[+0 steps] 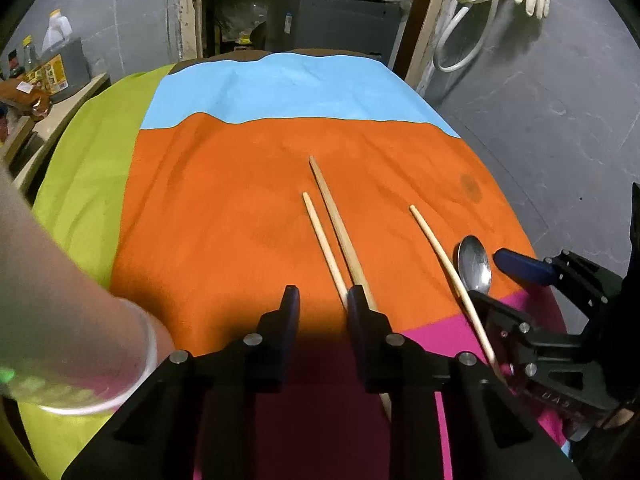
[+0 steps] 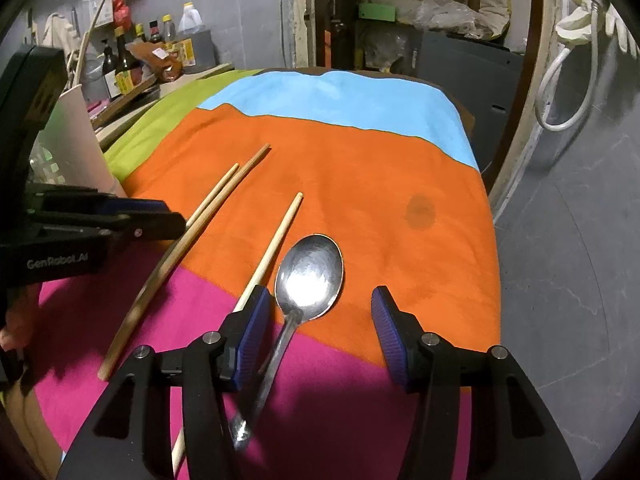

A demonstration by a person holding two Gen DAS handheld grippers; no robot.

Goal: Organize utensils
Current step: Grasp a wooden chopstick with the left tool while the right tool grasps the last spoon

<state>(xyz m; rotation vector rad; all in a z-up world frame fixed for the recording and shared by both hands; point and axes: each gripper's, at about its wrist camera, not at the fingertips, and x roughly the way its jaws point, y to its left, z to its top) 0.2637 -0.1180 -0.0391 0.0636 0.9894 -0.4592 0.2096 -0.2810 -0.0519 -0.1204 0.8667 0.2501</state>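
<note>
Left gripper (image 1: 323, 300) low centre of its view, jaws narrowed but apart, nothing pinched; its right finger lies over the paired chopsticks (image 1: 334, 236), which run up-frame, so neither stick sits in the gap. Right gripper (image 2: 320, 316) low in its own view, jaws roughly half spread, empty. Spoon (image 2: 304, 280) lies between them, bowl up-frame on the orange band of the cloth (image 2: 360, 168), handle passing close under the left finger toward bottom of frame. Single chopstick (image 2: 276, 240) just left of spoon, outside the jaws. Spoon's long axis runs along the fingers, off-centre leftward; the right hand is the nearer one.
</note>
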